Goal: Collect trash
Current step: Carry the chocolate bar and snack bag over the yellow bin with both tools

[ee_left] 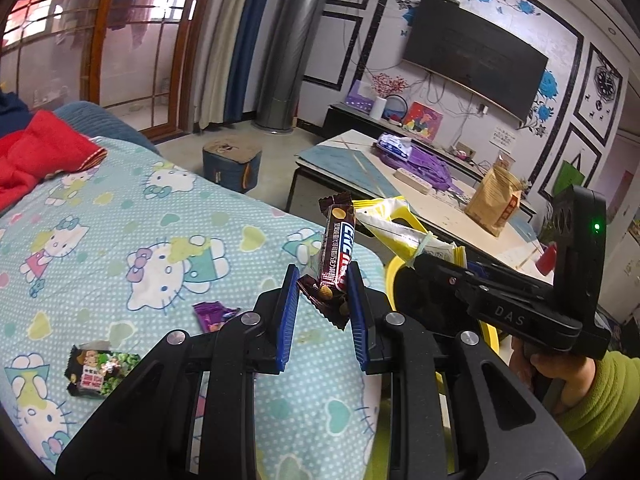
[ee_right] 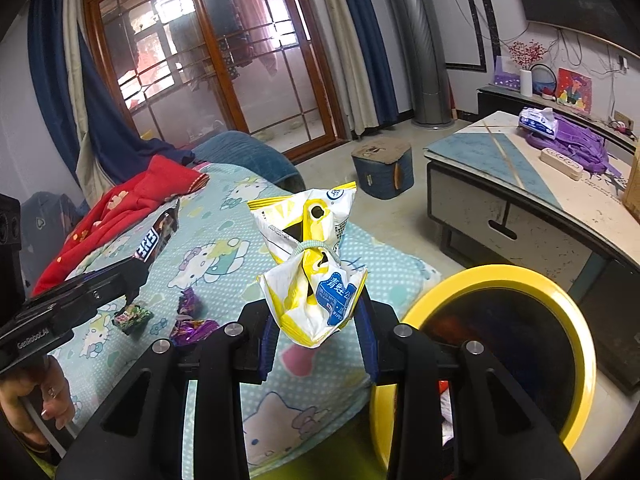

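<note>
My left gripper [ee_left: 322, 280] is shut on a brown chocolate bar wrapper [ee_left: 334, 256] and holds it upright above the bed's edge. The wrapper also shows in the right wrist view [ee_right: 154, 236]. My right gripper [ee_right: 316, 316] is shut on a yellow and white snack bag [ee_right: 310, 264] tied with a band, held above the bed next to the yellow-rimmed bin [ee_right: 576, 336]. That bag shows in the left wrist view [ee_left: 400, 228] too. A purple wrapper [ee_left: 212, 314] and a dark green and black wrapper [ee_left: 98, 372] lie on the Hello Kitty sheet [ee_left: 140, 216].
A red blanket [ee_left: 36, 152] lies at the bed's far end. A low table [ee_right: 520, 184] with a tissue pack, purple cloth and power strip stands to the right. A blue stool [ee_right: 382, 170] stands on the floor beyond the bed.
</note>
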`<state>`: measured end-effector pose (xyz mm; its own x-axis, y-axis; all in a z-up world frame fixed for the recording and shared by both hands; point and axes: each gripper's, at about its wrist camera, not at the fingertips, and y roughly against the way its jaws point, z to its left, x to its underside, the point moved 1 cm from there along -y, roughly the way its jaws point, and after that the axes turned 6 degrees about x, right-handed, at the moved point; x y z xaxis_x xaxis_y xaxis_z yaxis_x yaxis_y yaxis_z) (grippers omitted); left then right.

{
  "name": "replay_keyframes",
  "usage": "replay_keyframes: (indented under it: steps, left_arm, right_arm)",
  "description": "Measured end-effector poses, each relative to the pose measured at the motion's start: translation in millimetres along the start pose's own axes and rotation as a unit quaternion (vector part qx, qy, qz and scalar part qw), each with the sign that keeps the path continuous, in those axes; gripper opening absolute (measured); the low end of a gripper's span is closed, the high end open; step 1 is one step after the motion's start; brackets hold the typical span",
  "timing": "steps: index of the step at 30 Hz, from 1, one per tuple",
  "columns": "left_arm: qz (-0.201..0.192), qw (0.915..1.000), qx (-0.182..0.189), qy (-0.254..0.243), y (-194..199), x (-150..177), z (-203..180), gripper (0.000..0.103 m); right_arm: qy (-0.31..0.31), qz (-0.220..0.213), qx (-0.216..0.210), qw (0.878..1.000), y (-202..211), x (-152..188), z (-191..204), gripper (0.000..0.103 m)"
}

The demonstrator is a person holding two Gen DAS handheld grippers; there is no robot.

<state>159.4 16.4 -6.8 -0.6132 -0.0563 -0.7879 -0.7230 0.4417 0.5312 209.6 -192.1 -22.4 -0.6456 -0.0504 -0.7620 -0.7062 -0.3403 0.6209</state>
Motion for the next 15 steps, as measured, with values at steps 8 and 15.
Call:
replay_keyframes:
  steps: [8,15]
  left_arm:
    - [0.008,0.9996,0.015,-0.022,-10,2,-17,0.018]
    - [0.014,0.9989,0.026,-0.036,-17,3,-29,0.018]
  right_arm:
    - [-0.006,0.002,0.018,1.000,8,8,-22,0.032]
    - [-0.021,0.000,0.032,0.999,18,12,-41,0.032]
